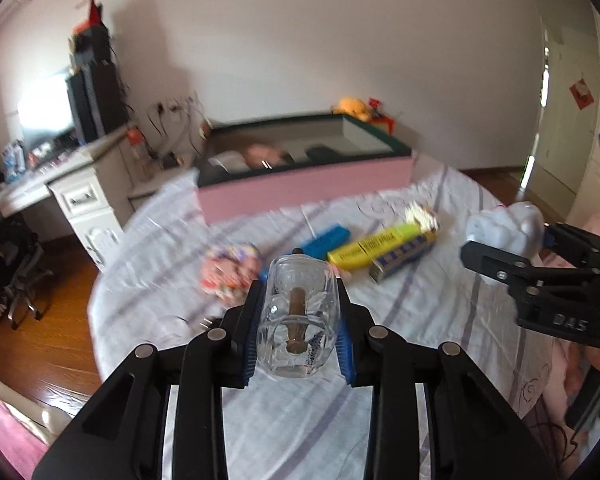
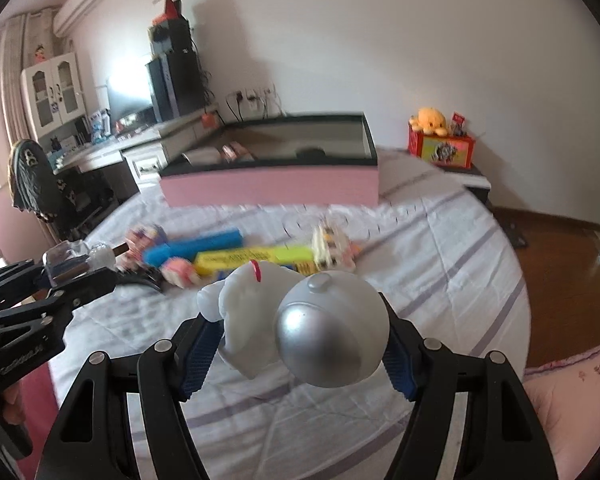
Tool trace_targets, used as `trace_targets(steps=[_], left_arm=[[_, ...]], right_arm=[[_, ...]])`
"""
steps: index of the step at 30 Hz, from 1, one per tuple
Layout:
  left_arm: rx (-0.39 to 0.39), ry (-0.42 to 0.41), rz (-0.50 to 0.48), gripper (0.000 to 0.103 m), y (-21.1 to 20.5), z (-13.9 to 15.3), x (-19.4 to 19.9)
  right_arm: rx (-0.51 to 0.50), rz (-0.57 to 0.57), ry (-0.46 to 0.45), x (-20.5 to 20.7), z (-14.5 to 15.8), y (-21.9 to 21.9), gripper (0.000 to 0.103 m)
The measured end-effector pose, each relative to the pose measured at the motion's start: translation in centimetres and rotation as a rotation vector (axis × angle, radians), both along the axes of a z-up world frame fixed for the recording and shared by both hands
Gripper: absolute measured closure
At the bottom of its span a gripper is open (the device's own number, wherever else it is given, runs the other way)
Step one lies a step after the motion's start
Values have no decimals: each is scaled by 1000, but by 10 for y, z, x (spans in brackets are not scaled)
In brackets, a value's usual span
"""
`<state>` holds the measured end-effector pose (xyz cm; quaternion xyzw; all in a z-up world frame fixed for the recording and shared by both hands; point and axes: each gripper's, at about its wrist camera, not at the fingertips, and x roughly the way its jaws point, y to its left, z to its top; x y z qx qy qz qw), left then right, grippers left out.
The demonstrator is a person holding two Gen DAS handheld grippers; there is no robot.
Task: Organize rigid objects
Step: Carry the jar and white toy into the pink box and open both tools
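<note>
Bedspread [image 1: 440, 312], striped, as the landmark. Above its near left part, the left gripper [image 1: 300, 316] pinches a clear glass bottle [image 1: 298, 320] between blue pads. On the bedspread beyond lie a patterned pouch [image 1: 230, 270], a blue block [image 1: 326, 240] and a yellow box [image 1: 374, 254]. A pink box [image 1: 304, 188] sits at its far edge. Above its right side, the right gripper [image 2: 300, 344] clamps a white-and-silver figurine [image 2: 300, 324].

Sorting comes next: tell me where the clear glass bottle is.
The clear glass bottle is clamped in the left gripper, held above the striped bedsheet, in front of the yellow box.
</note>
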<state>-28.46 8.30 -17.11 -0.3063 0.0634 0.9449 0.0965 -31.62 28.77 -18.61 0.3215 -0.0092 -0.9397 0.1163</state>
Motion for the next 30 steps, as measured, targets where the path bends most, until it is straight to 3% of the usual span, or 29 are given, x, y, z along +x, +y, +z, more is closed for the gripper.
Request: trace_targets(steps=[13,21,30], left_arm=[[15,287,111,71,-36,96,70],[32,394,127,71,-50,129,110],[21,435,168,71,-62,143,130]], right_arm=[[23,35,254,69,98,-27,31],[37,47,377,116,138,-41,31],[45,65,429,137,154,-50,31]])
